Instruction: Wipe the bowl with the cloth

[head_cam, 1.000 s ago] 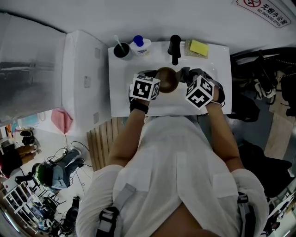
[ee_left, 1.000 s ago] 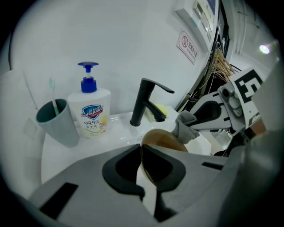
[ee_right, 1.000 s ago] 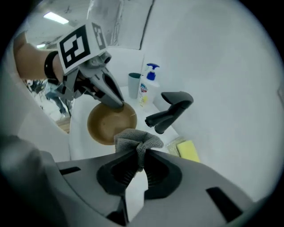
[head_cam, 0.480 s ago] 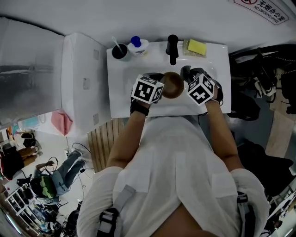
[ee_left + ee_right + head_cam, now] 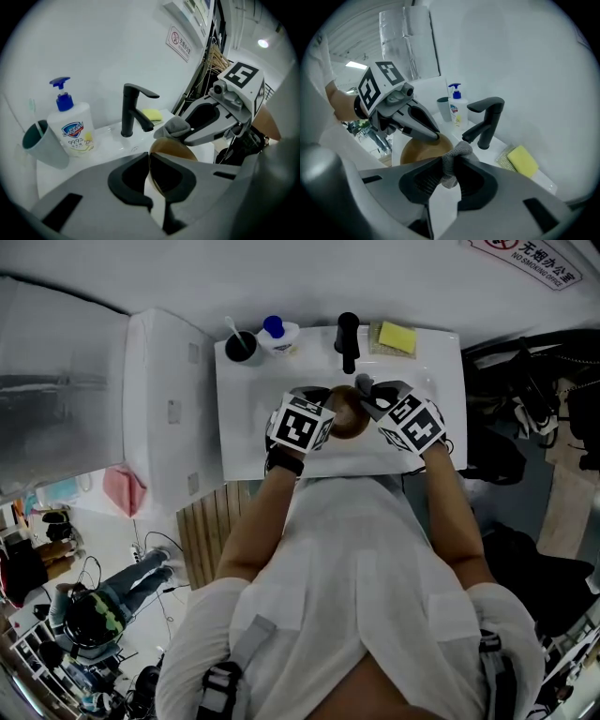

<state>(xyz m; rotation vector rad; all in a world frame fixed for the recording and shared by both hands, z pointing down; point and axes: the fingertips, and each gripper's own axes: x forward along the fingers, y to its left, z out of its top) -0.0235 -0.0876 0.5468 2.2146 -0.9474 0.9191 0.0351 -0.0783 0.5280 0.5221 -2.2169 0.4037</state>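
Note:
A brown bowl (image 5: 348,414) hangs over the white sink (image 5: 246,427), tilted on edge. My left gripper (image 5: 328,405) is shut on its rim; in the left gripper view the rim (image 5: 171,151) runs straight between the jaws of that gripper (image 5: 149,158). A bunched grey cloth (image 5: 456,158) sits between the tips of my right gripper (image 5: 449,165), still pinched, though these jaws have just been opening. In the head view the cloth (image 5: 365,386) rests at the bowl's right rim with the right gripper (image 5: 369,397) beside it. The bowl's inside (image 5: 417,151) faces the right gripper.
A black tap (image 5: 349,339) stands at the back of the sink. A pump soap bottle (image 5: 280,334) and a dark cup with a toothbrush (image 5: 245,345) stand back left. A yellow sponge (image 5: 401,337) lies back right. A white appliance (image 5: 169,399) adjoins the sink's left side.
The right gripper has swung left and rolled, bringing the cloth against the bowl's rim. The left gripper has shifted the bowl slightly to the right and keeps its hold.

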